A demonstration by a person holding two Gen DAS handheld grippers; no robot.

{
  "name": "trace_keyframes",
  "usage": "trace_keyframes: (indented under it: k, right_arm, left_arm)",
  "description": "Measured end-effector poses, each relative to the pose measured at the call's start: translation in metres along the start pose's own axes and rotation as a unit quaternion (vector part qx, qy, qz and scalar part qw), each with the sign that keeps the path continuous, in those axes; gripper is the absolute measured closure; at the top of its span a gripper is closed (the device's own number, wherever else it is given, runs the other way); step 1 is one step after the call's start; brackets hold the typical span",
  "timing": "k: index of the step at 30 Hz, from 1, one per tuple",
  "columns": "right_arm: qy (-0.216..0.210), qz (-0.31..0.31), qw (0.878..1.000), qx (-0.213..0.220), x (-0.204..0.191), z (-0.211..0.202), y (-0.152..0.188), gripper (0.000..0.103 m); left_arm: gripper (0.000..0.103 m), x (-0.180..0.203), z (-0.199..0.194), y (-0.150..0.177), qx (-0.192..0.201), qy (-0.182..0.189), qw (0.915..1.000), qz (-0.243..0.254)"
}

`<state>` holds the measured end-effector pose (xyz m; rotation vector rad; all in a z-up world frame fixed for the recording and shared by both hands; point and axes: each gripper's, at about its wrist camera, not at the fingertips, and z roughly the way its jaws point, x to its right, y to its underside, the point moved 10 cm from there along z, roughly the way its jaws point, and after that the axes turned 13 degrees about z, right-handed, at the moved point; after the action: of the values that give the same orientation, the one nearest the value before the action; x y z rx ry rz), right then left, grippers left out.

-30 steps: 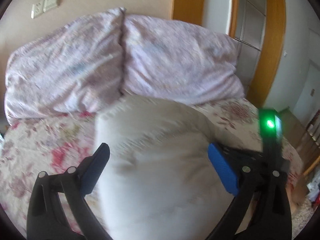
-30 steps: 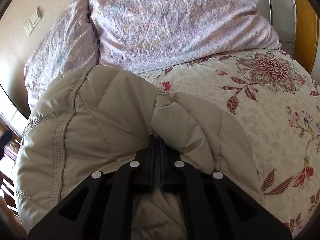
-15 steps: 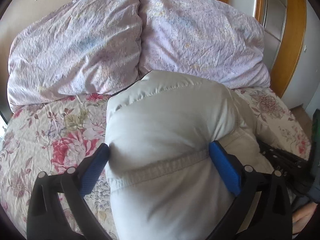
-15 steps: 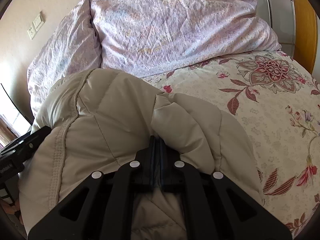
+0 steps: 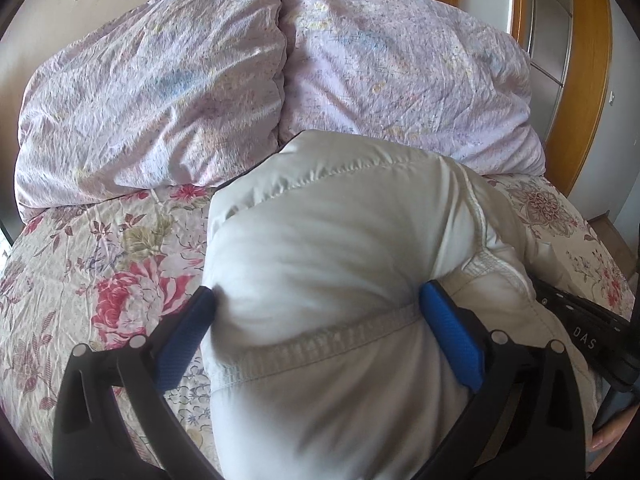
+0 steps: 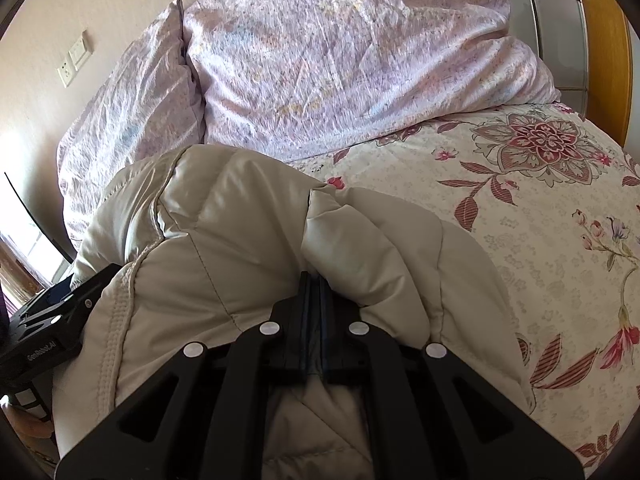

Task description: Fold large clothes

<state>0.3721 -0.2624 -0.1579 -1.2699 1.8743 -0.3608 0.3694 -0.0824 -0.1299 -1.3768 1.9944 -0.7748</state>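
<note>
A puffy beige down jacket point(image 5: 328, 248) lies bunched on the floral bed point(image 5: 100, 264), its far end touching the pillows. My left gripper point(image 5: 316, 300) is wide open, its blue pads either side of a thick fold by a stitched seam. In the right wrist view the same jacket point(image 6: 224, 240) fills the lower middle. My right gripper point(image 6: 314, 280) is shut on a fold of the jacket, its pads pressed together with fabric bulging around them. The left gripper's body point(image 6: 48, 320) shows at the left edge.
Two lilac pillows point(image 5: 160, 92) point(image 5: 400, 72) lean against the wall at the head of the bed. A wooden door frame point(image 5: 588, 80) stands at the right. The floral bedsheet point(image 6: 540, 208) lies open to the right of the jacket.
The left gripper has come down and forward over the jacket, so a fold now sits between its open pads. The right gripper stays shut on its fold, barely moved.
</note>
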Motion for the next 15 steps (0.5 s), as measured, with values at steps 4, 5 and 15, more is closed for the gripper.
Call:
trace_keyframes:
  k: [4, 5, 15]
  right_arm:
    - [-0.004, 0.002, 1.0, 0.001, 0.0002, -0.0007, 0.0, 0.103]
    - [-0.004, 0.003, 1.0, 0.002, -0.0002, -0.001, 0.0003, 0.103]
    - [-0.011, 0.007, 1.0, 0.007, -0.0001, -0.0024, 0.0003, 0.103]
  left_arm:
    - [0.002, 0.0004, 0.0008, 0.001, 0.002, 0.0, 1.0, 0.0]
    - [0.002, 0.0007, 0.0006, 0.0011, 0.001, 0.0, 1.0, -0.001]
    - [0.002, -0.0003, 0.0003, 0.0021, 0.006, -0.007, 1.0, 0.0]
